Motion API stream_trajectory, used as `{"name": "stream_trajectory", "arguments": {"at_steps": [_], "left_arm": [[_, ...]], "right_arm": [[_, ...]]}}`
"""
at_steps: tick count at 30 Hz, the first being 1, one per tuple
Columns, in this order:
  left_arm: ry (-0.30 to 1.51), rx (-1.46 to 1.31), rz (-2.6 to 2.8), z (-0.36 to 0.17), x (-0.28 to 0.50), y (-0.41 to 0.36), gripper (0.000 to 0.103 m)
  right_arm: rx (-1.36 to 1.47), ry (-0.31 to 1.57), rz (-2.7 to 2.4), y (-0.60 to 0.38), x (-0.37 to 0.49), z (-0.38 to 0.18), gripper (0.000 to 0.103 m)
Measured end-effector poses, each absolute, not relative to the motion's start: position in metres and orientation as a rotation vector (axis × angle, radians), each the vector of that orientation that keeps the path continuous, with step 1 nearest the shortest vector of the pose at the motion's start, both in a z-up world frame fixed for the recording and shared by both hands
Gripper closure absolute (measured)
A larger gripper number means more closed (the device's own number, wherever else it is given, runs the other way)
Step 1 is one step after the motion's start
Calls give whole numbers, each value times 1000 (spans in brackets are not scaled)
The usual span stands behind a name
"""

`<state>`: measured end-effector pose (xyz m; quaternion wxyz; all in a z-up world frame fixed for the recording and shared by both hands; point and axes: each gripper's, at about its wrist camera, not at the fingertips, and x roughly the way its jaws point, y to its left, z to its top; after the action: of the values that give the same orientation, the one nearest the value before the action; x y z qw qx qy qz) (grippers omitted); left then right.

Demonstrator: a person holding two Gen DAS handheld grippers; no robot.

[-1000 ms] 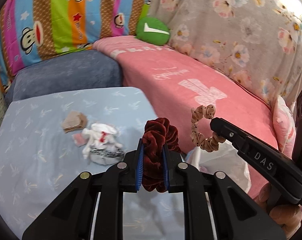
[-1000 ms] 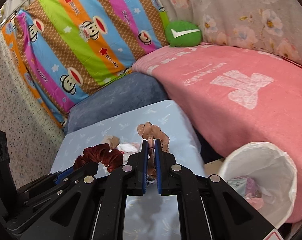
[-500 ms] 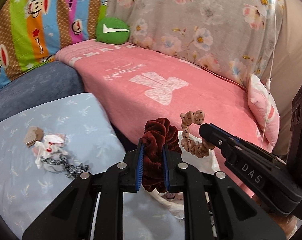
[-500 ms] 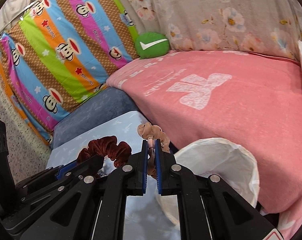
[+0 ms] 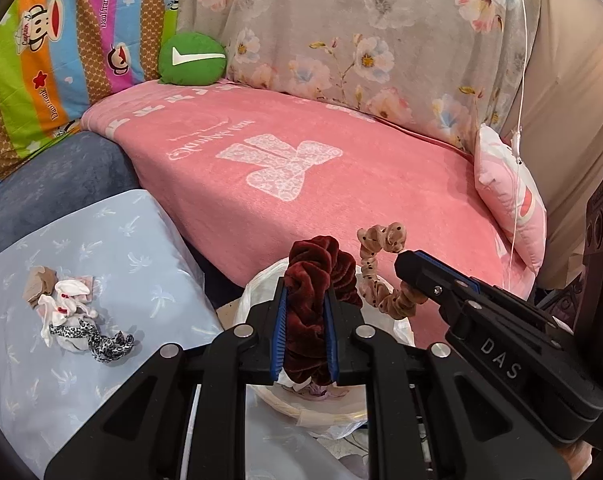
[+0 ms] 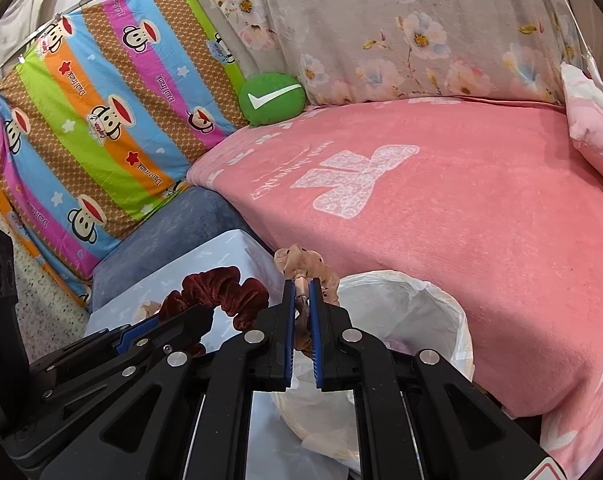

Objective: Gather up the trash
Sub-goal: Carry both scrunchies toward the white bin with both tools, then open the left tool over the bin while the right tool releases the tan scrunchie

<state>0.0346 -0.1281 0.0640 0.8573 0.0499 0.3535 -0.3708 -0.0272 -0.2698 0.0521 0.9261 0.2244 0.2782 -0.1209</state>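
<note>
The left gripper (image 5: pixel 305 330) pinches a plush, ruffled maroon velvet scrunchie (image 5: pixel 316 276); the right gripper (image 6: pixel 301 322) clamps a thin tan spotted scrunchie (image 6: pixel 303 266). Both hang above a round bin lined with crinkly white plastic (image 6: pixel 417 308).

The left tongs (image 5: pixel 306 330) clamp a dark red velvet scrunchie (image 5: pixel 315 280) above the white-lined trash bin (image 5: pixel 261 292). Just to their right, the right tongs (image 5: pixel 411 266) pinch a tan dotted scrunchie (image 5: pixel 375 280). On the pale blue worktop (image 5: pixel 101 248) lies a small heap of scraps (image 5: pixel 71 312). A pink blanket (image 5: pixel 301 160) covers the bed behind.
</note>
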Motion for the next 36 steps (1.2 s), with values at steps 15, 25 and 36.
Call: {"name": "stream_trajectory", "arguments": {"at_steps": [15, 25, 36], "left_arm": [[741, 118, -794, 62, 30, -140, 86], [760, 100, -743, 57, 35, -139, 53], [768, 89, -718, 55, 40, -132, 48]], "right_arm": [[468, 568, -257, -272, -31, 51, 96], [469, 561, -286, -277, -37, 50, 91], [458, 572, -280, -274, -35, 48, 82]]}}
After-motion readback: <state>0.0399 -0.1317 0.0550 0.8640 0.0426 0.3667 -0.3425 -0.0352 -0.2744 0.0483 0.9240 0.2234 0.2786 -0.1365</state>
